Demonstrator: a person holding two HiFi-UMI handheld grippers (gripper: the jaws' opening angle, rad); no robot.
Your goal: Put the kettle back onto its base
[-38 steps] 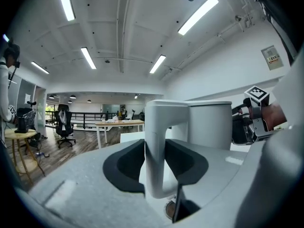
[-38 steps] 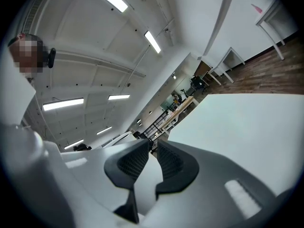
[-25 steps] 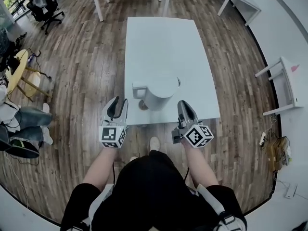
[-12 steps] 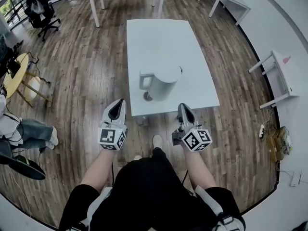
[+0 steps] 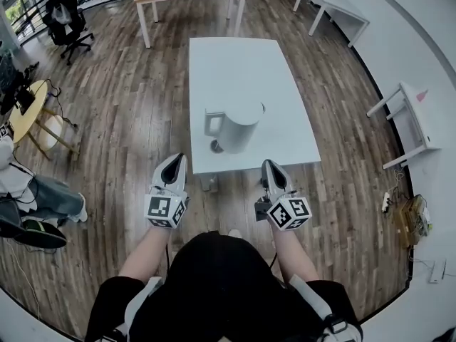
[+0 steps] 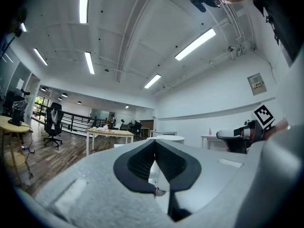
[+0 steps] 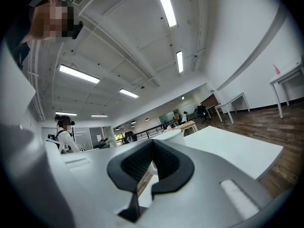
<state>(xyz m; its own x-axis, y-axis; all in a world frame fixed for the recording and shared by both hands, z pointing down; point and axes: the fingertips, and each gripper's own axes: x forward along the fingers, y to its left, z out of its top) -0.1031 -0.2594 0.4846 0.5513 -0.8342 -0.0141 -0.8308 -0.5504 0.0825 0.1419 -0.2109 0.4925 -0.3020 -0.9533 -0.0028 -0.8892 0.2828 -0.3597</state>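
Evidently both tools are empty. The left tool [image 6: 155,147] is seen in its own view with its jaws brought together and nothing between them, and the right tool [image 7: 152,150] is likewise closed on nothing. Both are held level, short of the near edge of the white worktop [image 5: 242,55], one to each side of the person's body and well apart from each other.

Beyond them, near that front edge, the white kettle [image 5: 235,125] is found upright with its handle [image 5: 211,122] turned to the left. A small dark disc, taken to be the base [image 5: 215,147], shows under the kettle's lower left side. The kettle appears to be set on it, though whether it is fully seated cannot be told from above.

The placing step is therefore judged to be done and the task all but finished. Little more is called for than that the tools be kept clear of the kettle. Should it prove off-centre, the left tool would have to be reopened and the handle taken again.
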